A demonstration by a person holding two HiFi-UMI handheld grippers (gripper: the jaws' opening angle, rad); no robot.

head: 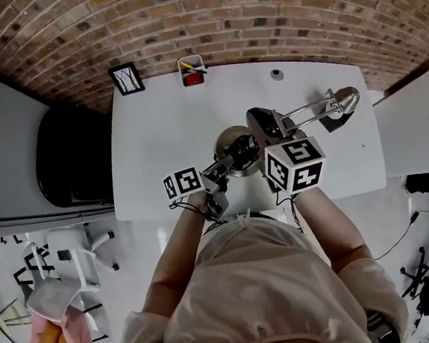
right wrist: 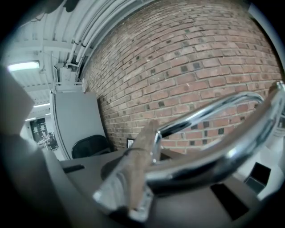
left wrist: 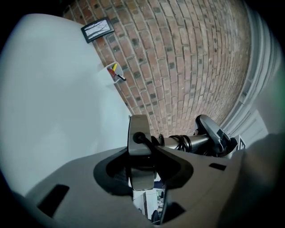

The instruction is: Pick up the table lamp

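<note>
Brick wall (head: 259, 12) curves behind a white table (head: 152, 150), seen from above. Both tongs hold the table lamp (head: 234, 144) over the near middle of the table, between them. The left tongs (head: 225, 166) are clenched on the rim of the lamp's round metal base (left wrist: 140, 156), which stands edge-on between the jaws in the left gripper view, with a dark cable (left wrist: 139, 137) entering it just past the jaw tips. The right tongs (head: 264, 124), just to the right of the left tongs and slightly farther out, are clamped nearly closed on the chrome arm (head: 310, 108). In the right gripper view the bright rods of that arm run out from the jaws up to the right. The lamp head (head: 346, 99) hangs at the arm's far end, well out to the right of the right tongs. Whether the base is clear of the tabletop cannot be told. Beyond both tongs, at the table's far edge by the wall, stand a small black picture frame (head: 126, 78) and a white pen holder (head: 191, 71). A black chair (head: 73, 154) sits off the table, left of the left tongs.
</note>
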